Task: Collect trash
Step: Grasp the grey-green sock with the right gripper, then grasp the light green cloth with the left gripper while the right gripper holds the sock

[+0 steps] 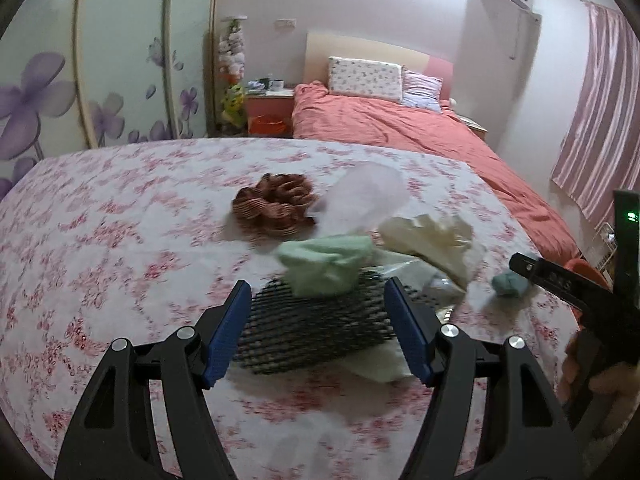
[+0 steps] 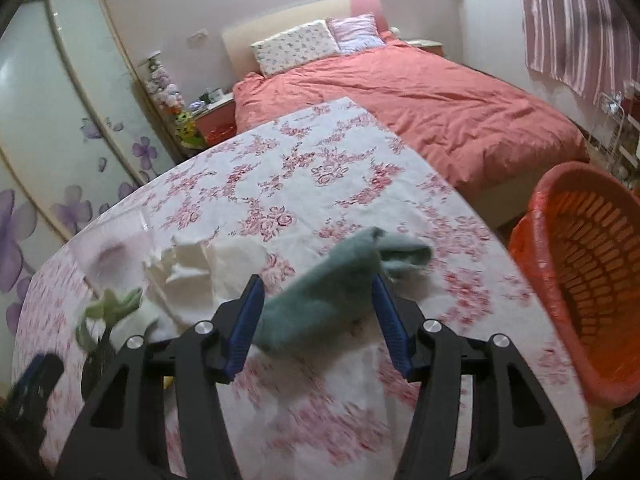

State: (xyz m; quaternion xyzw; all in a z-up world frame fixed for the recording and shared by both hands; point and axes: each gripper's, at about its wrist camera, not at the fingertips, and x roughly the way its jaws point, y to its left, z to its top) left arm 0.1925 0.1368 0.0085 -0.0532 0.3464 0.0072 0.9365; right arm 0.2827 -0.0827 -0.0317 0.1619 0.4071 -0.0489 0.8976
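Note:
Trash lies on a table with a pink floral cloth (image 1: 120, 208). My left gripper (image 1: 318, 300) is open, its blue pads either side of a black foam net (image 1: 316, 324) with a pale green tissue (image 1: 324, 264) on top. Beyond lie a brown foam net (image 1: 276, 204), a clear plastic cup (image 1: 360, 196) and crumpled white paper (image 1: 432, 236). My right gripper (image 2: 318, 300) is open around a crumpled teal tissue (image 2: 332, 288), which also shows in the left wrist view (image 1: 510, 284). An orange basket (image 2: 588, 272) stands right of the table.
A bed with a coral cover (image 2: 420, 92) and pillows stands beyond the table. A wardrobe with purple flowers (image 1: 60, 92) is on the left. A striped curtain (image 1: 596, 112) hangs on the right. A red nightstand (image 1: 268, 112) stands beside the bed.

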